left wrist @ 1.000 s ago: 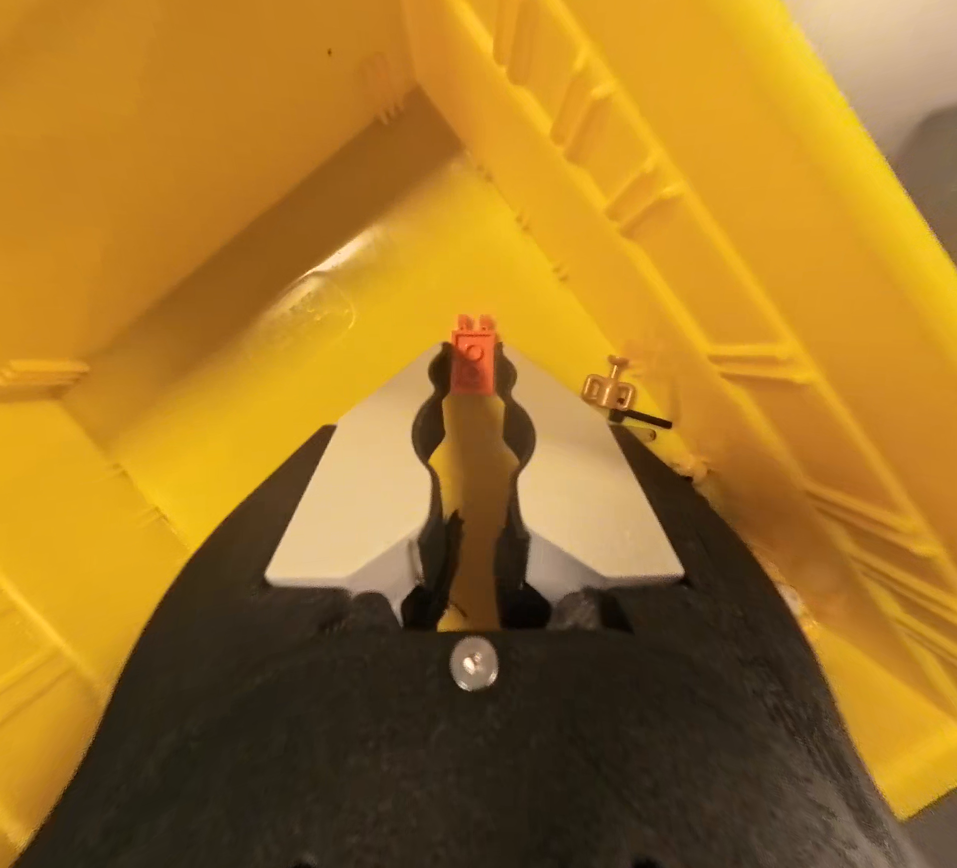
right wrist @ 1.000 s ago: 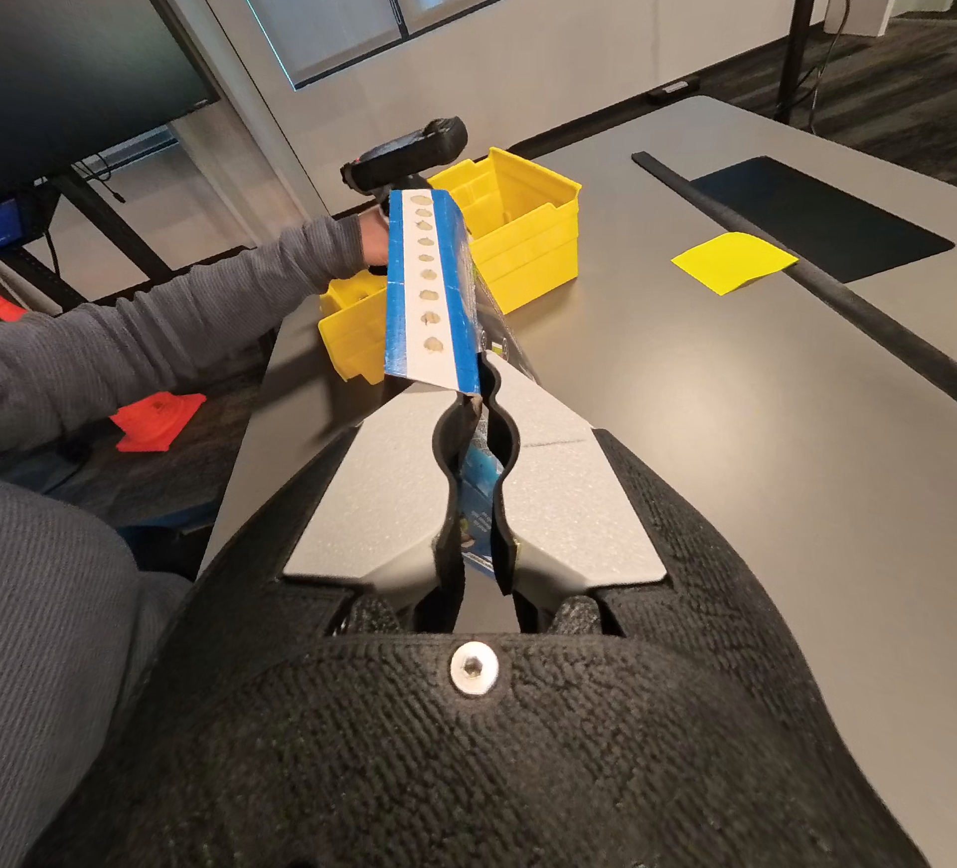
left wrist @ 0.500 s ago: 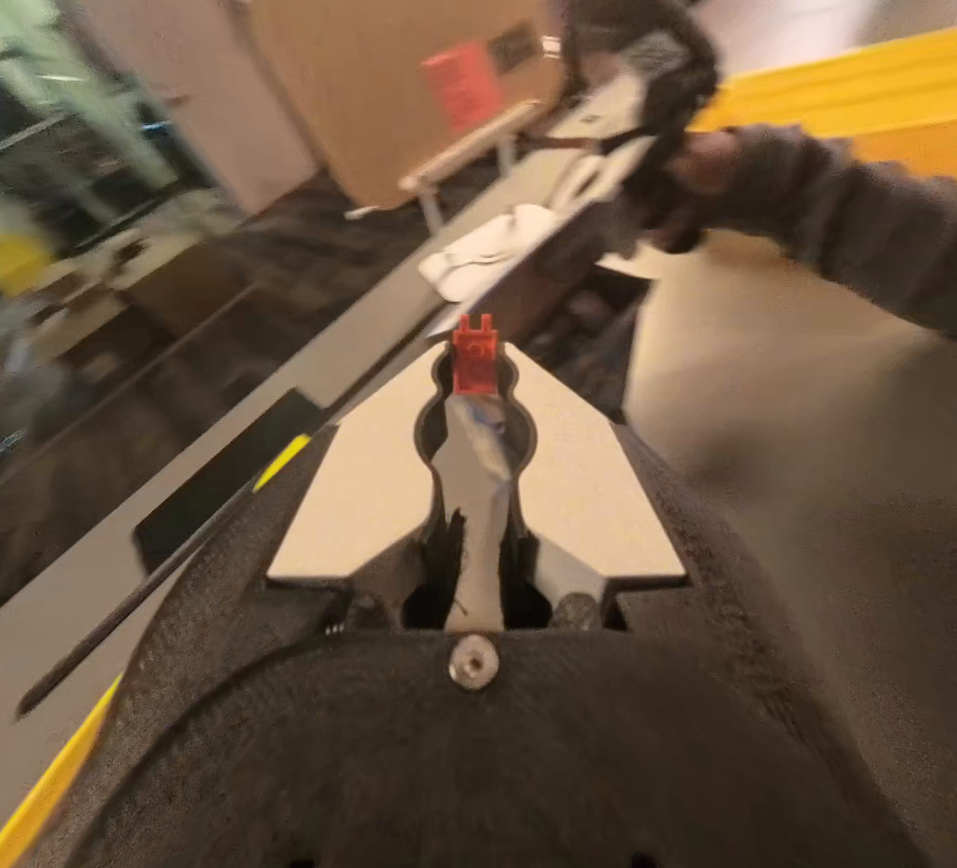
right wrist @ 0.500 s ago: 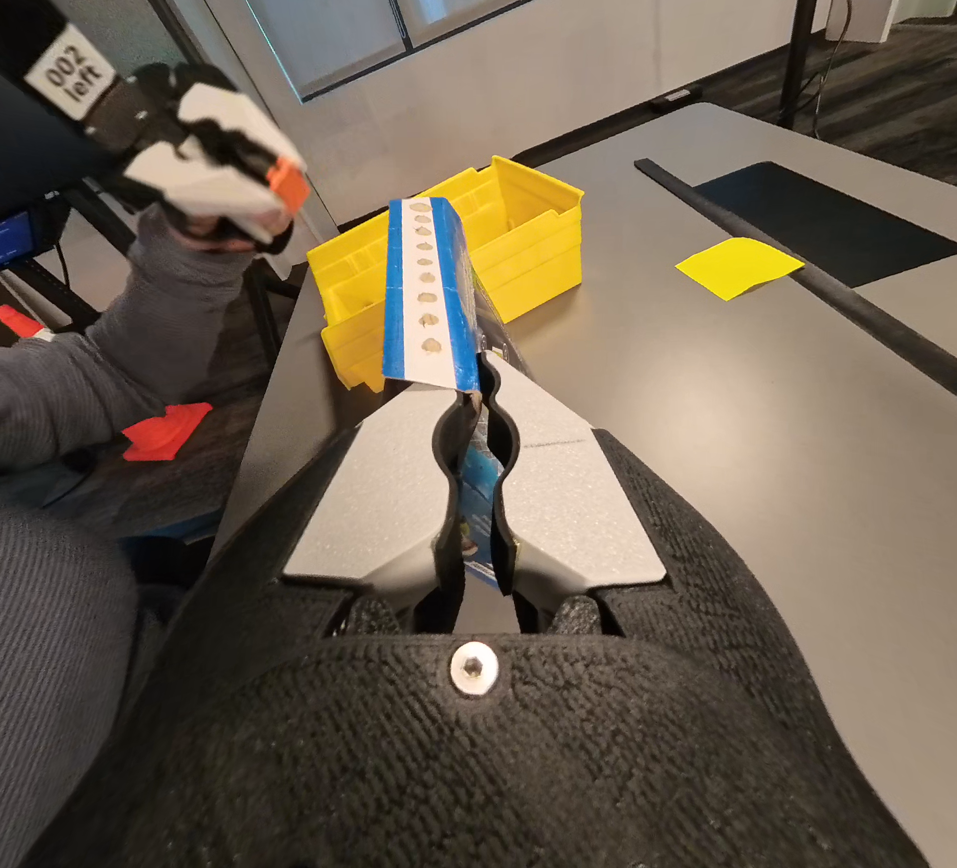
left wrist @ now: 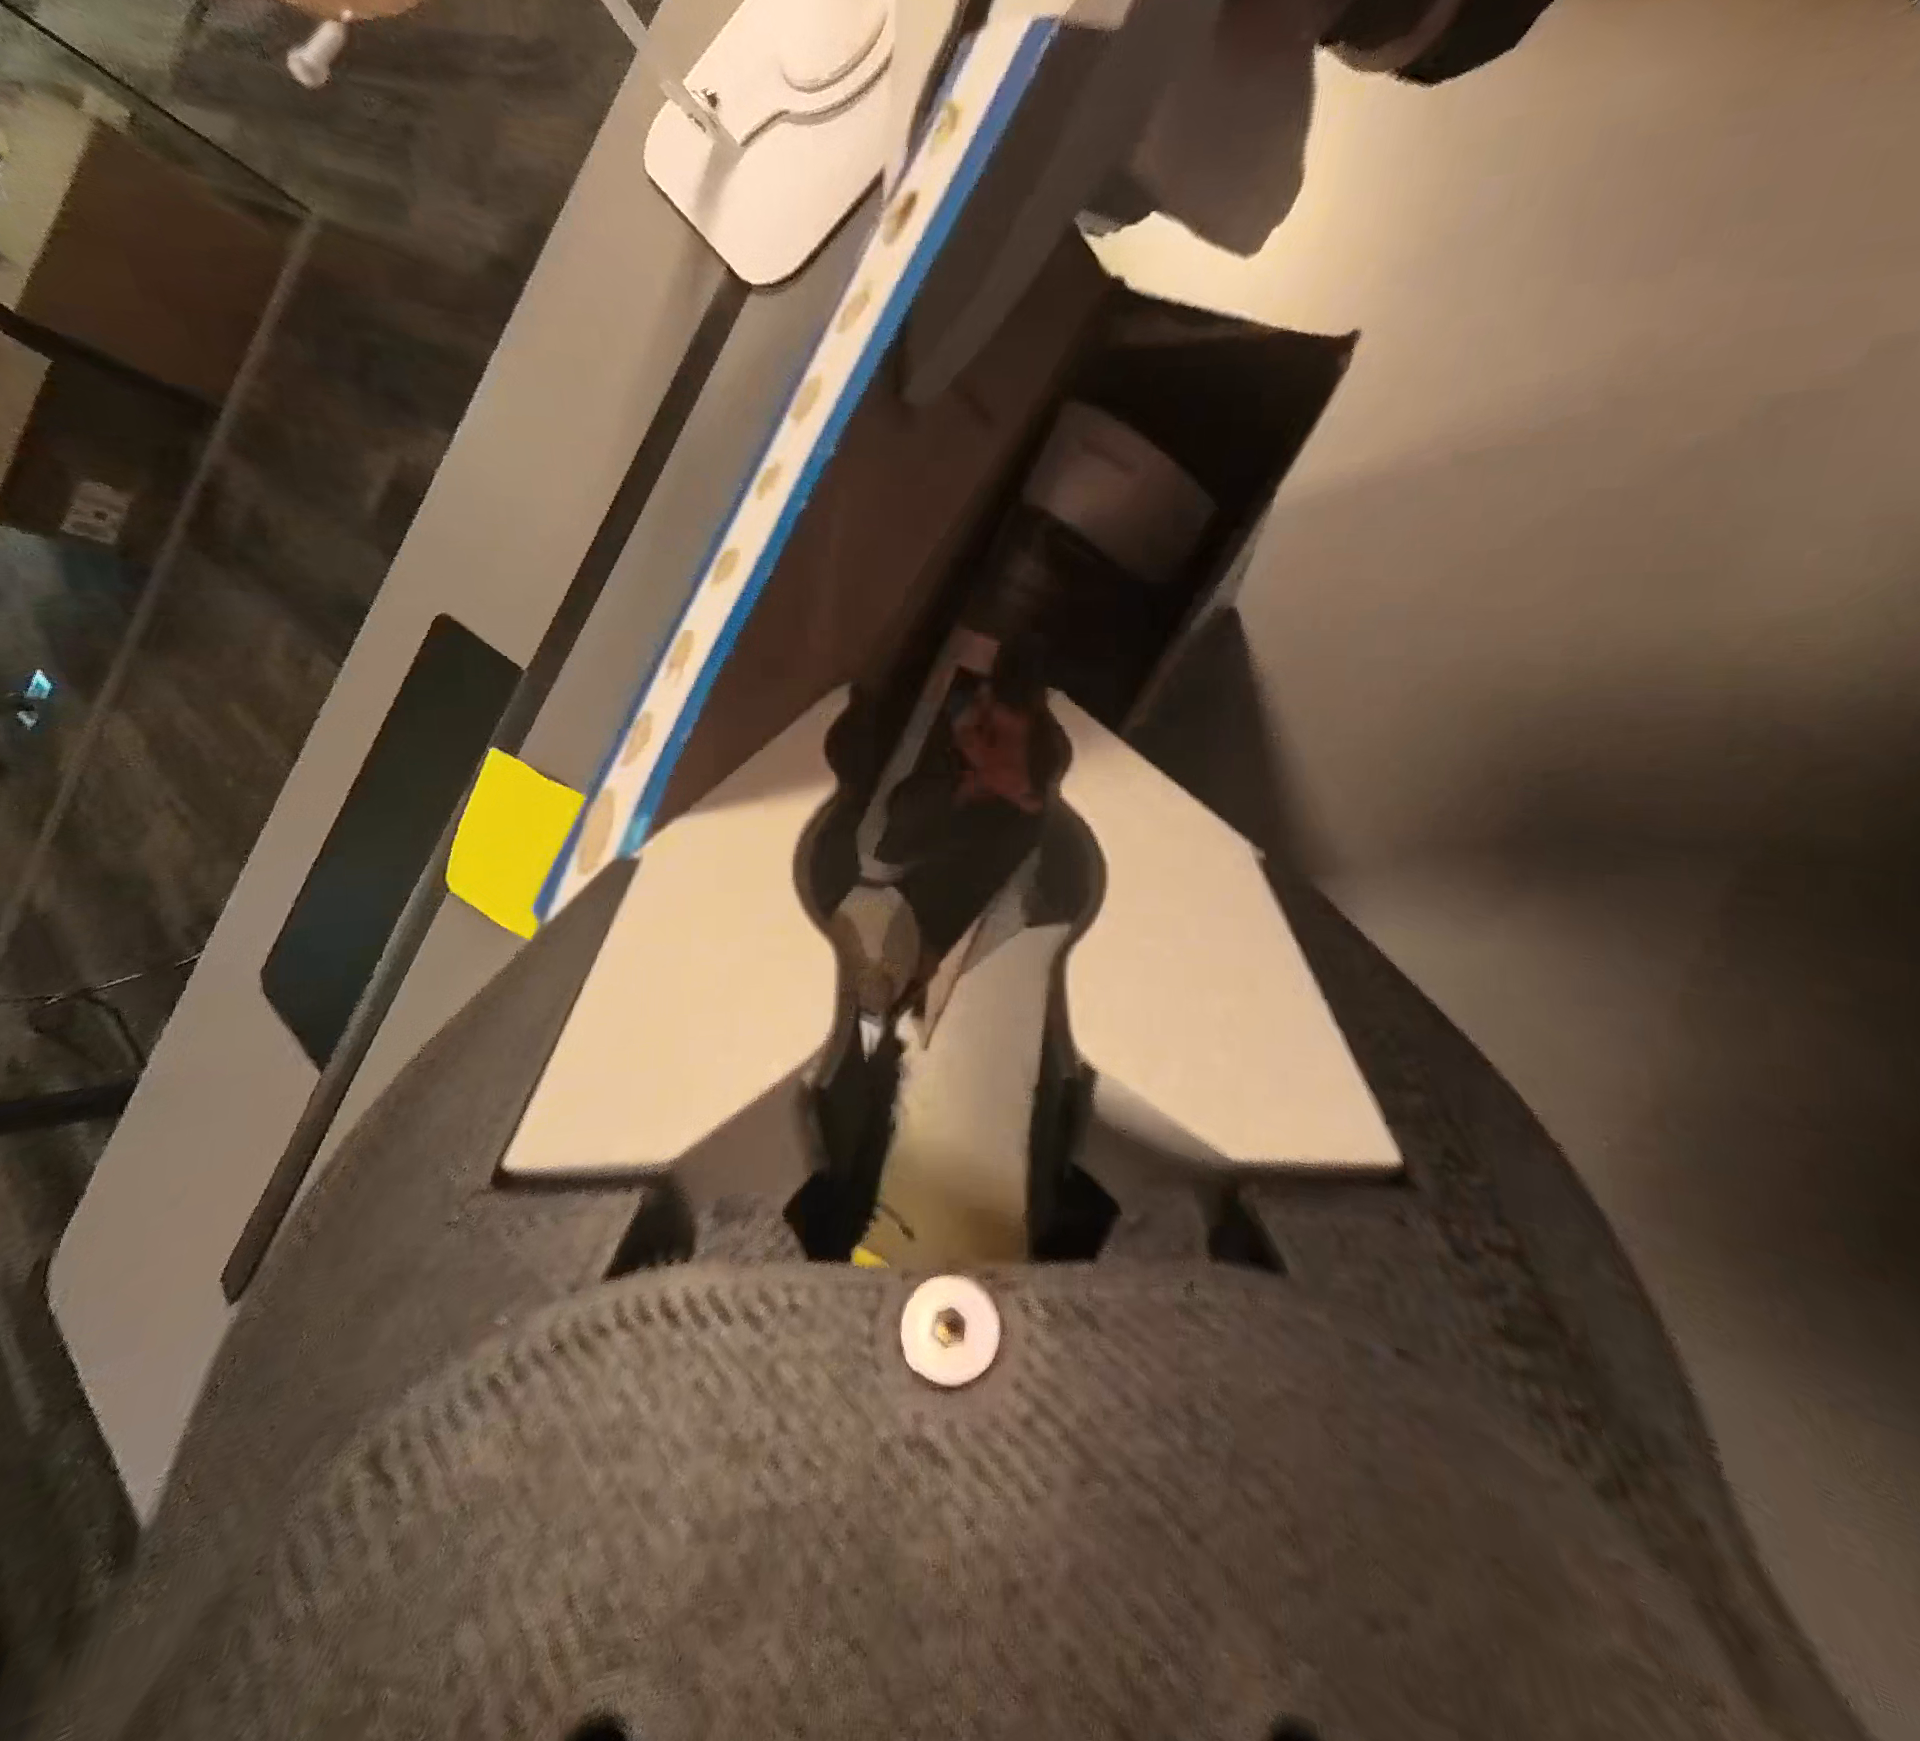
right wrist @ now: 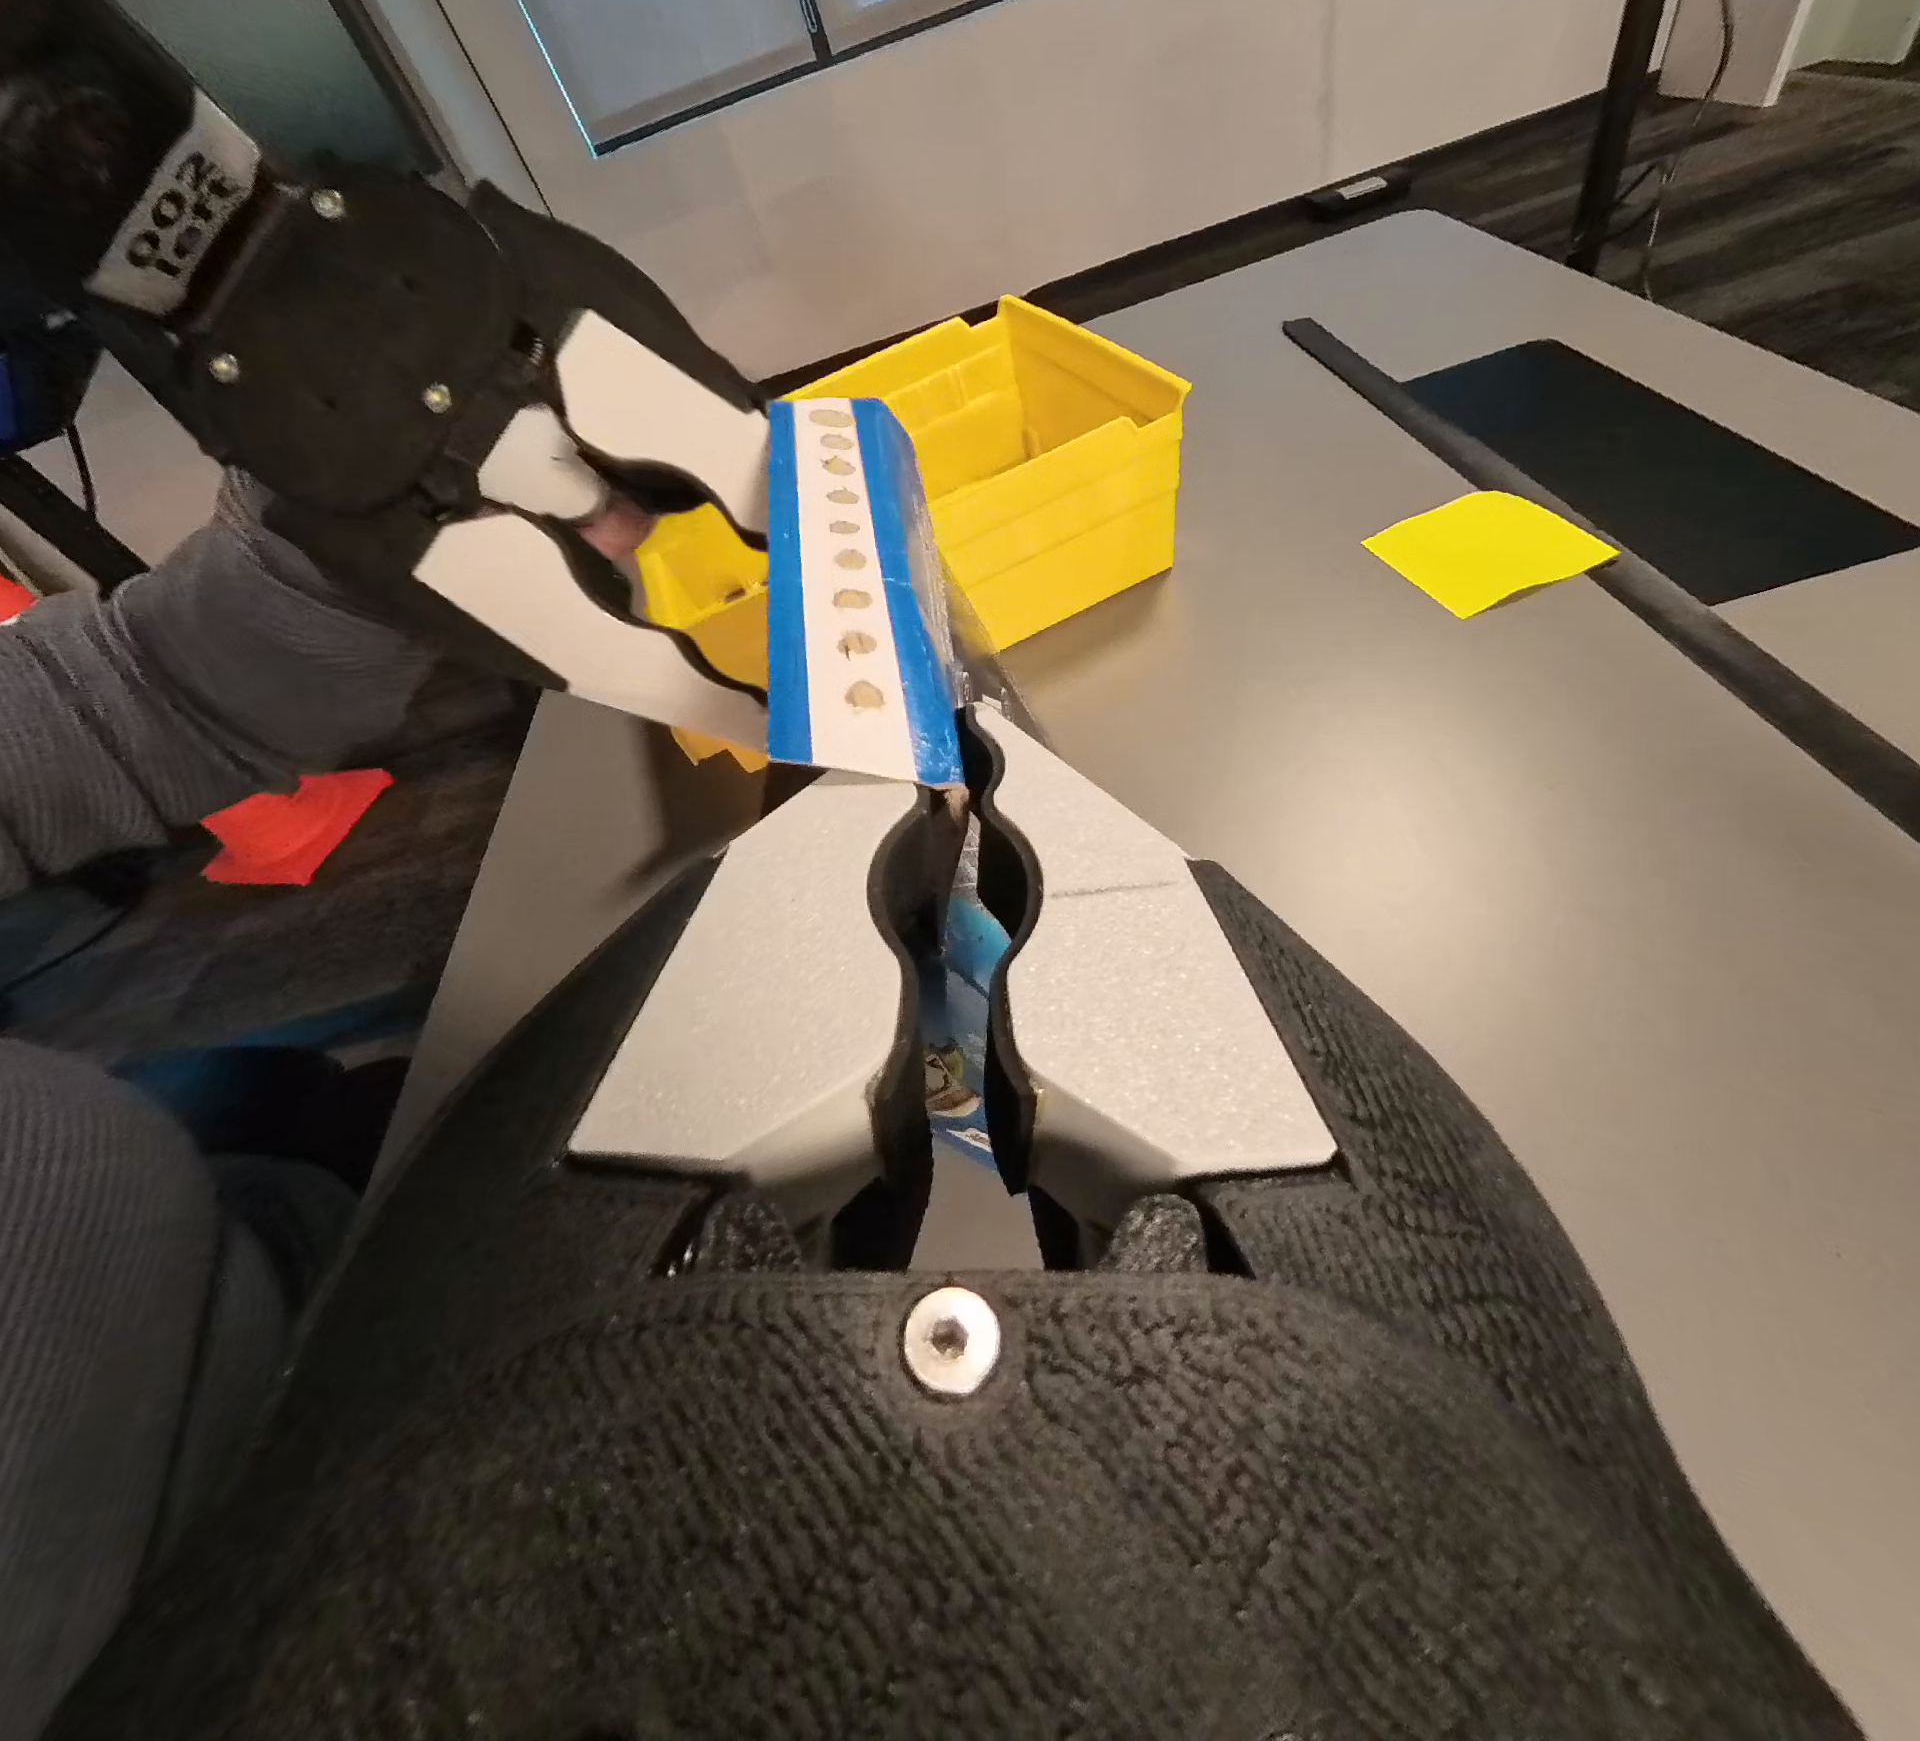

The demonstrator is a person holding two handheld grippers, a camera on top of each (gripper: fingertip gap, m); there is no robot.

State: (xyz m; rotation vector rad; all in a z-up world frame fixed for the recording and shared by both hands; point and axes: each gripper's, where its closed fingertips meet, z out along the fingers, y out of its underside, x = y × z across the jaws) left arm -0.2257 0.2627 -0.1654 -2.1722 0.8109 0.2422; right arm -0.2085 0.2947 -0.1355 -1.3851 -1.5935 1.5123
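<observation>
My right tongs [right wrist: 961, 761] clamp a thin blue-and-white carton [right wrist: 857, 590] wall: light, crushable cardboard. Left tongs [right wrist: 743, 611] spread apart at its open top, nothing gripped.

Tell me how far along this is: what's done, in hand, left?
Done: the right gripper is shut on the blue-and-white box, over the grey table. In hand: the left gripper points into the box's open end, jaws apart, a small red piece between its fingertips; whether gripped is unclear. Left: the piece is not plainly loose inside; yellow bins stand behind.
</observation>
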